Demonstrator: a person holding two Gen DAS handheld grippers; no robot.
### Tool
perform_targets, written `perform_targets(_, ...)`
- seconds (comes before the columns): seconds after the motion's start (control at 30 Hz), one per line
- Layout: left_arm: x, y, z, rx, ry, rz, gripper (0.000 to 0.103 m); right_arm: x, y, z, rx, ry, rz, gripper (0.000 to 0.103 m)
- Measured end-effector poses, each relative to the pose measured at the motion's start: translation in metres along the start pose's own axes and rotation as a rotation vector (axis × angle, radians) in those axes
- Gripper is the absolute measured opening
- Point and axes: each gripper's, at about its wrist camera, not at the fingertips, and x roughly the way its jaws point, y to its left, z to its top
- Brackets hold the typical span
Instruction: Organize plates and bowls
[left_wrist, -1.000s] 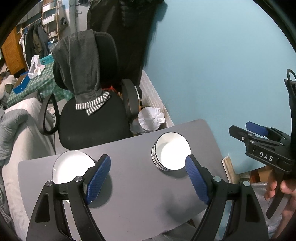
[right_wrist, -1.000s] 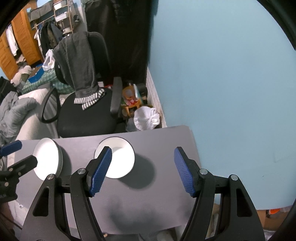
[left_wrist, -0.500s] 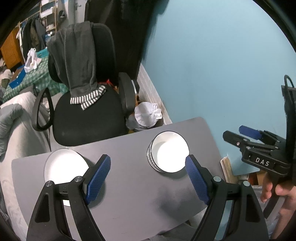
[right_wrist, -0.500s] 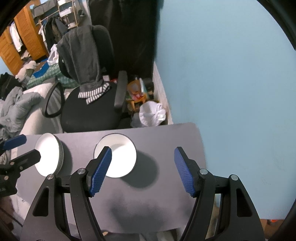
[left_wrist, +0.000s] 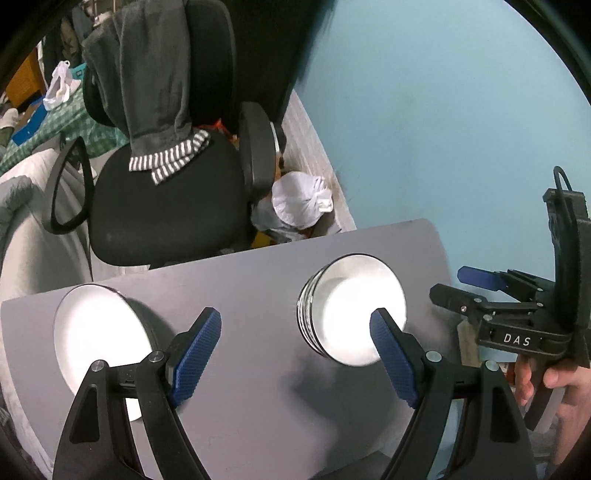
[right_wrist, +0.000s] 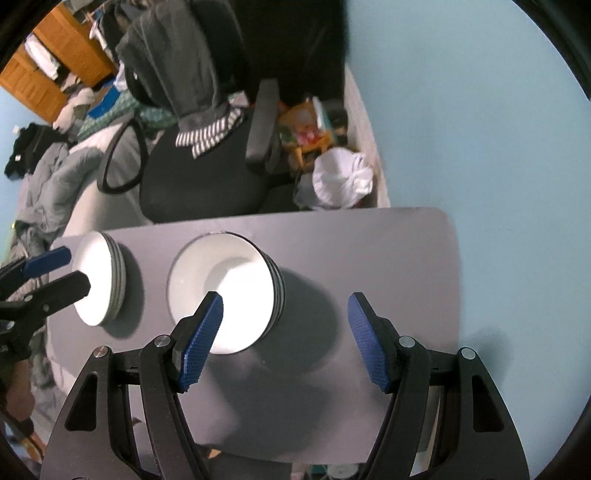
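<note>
Gray table (left_wrist: 258, 369) carries bowls (right_wrist: 225, 291) beside plates (right_wrist: 98, 277); your left gripper (left_wrist: 295, 358) and right gripper (right_wrist: 284, 336) gape empty above them, ready to grasp.

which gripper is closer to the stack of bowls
Right. The right gripper hangs above the stack of bowls, one finger over it; the left gripper sits between both stacks.

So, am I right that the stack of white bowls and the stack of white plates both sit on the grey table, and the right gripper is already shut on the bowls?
Not quite. The stack of white bowls and the stack of white plates do sit on the grey table, but the right gripper is open and holds nothing, as the right wrist view shows.
</note>
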Motion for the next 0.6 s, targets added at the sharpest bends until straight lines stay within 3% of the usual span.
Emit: perform_targets(0.6, 0.096, 0.007, 0.010, -0.032, 0.166, -0.019, 0.084, 0.078, -0.015, 0.010, -0.094, 0.154, 0.173, 0.069)
